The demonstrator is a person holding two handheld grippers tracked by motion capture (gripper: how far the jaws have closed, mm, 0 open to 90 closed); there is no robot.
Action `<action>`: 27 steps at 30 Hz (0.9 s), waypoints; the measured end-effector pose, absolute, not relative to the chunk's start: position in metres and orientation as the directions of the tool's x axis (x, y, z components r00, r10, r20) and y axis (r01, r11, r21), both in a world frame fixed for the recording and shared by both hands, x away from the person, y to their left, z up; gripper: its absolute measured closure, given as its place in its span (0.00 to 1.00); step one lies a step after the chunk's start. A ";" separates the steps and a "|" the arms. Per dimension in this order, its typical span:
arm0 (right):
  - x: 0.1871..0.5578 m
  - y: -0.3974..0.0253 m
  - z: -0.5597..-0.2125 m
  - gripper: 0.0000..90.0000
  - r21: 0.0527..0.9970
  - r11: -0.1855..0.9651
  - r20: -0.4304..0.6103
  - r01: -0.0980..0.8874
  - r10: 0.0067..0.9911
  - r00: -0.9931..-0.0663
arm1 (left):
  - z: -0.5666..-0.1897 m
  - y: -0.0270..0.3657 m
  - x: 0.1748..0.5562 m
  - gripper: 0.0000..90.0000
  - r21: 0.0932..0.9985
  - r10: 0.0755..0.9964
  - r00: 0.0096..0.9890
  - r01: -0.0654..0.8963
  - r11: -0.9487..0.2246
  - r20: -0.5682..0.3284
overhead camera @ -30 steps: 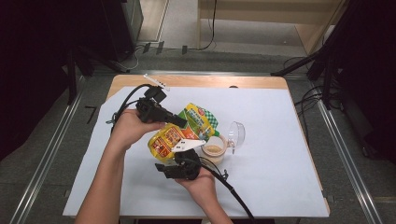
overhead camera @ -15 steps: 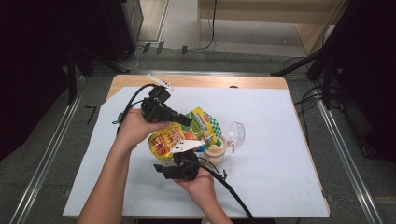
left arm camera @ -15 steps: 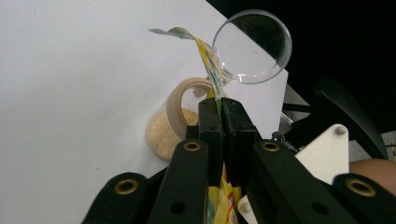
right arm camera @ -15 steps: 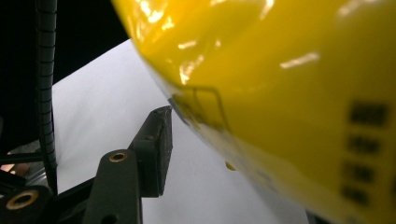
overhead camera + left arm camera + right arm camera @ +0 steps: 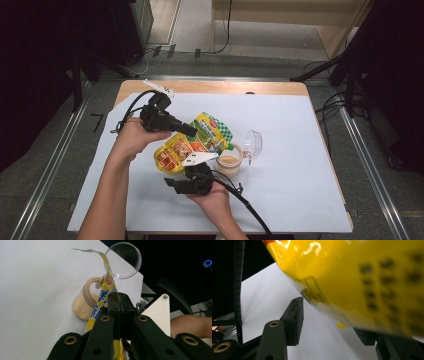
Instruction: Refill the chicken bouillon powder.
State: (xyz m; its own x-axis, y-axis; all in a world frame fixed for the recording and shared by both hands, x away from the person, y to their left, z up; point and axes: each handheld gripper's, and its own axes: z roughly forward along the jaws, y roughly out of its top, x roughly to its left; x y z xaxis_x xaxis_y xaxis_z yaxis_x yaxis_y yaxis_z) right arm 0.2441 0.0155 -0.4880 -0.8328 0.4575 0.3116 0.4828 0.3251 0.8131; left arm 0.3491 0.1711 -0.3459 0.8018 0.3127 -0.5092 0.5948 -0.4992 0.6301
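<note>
Left claw point(image 5: 117, 312) clenched on the edge of the yellow pouch point(image 5: 182, 145), held tilted over the open jar point(image 5: 229, 164) on the white bench point(image 5: 295, 150). Right claw point(image 5: 332, 322) spread wide, its pads either side of the pouch's lower end, below it. Jar's clear lid point(image 5: 252, 144) hinged back.

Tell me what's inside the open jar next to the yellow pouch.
The jar holds a low layer of pale tan granules; the pouch, gripped by the left tool, covers part of its mouth.
</note>
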 end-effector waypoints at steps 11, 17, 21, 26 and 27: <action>0.238 0.005 -0.485 0.52 0.836 0.301 0.290 0.459 0.467 -0.835 | -0.344 0.186 0.346 1.00 0.640 0.319 0.792 0.609 -0.468 -0.521; 0.238 0.000 -0.481 0.52 0.843 0.284 0.289 0.457 0.478 -0.830 | -0.346 0.193 0.347 1.00 0.650 0.311 0.792 0.609 -0.454 -0.525; 0.237 -0.002 -0.479 0.52 0.849 0.271 0.289 0.454 0.481 -0.828 | -0.346 0.198 0.347 1.00 0.667 0.302 0.803 0.595 -0.449 -0.514; 0.232 -0.003 -0.478 0.52 0.858 0.271 0.275 0.436 0.475 -0.836 | -0.347 0.206 0.348 1.00 0.672 0.309 0.798 0.603 -0.430 -0.518; 0.231 -0.003 -0.478 0.52 0.859 0.271 0.275 0.434 0.471 -0.838 | -0.348 0.207 0.349 1.00 0.673 0.310 0.797 0.604 -0.426 -0.519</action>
State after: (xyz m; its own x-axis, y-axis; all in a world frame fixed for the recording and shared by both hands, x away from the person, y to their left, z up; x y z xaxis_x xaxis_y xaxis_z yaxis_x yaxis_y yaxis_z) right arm 0.2310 -0.0032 -0.4777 -0.8382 0.4707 0.2754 0.4344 0.2710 0.8590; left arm 0.3489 0.2074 -0.3479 0.7967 0.3100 -0.5188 0.6043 -0.4265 0.6730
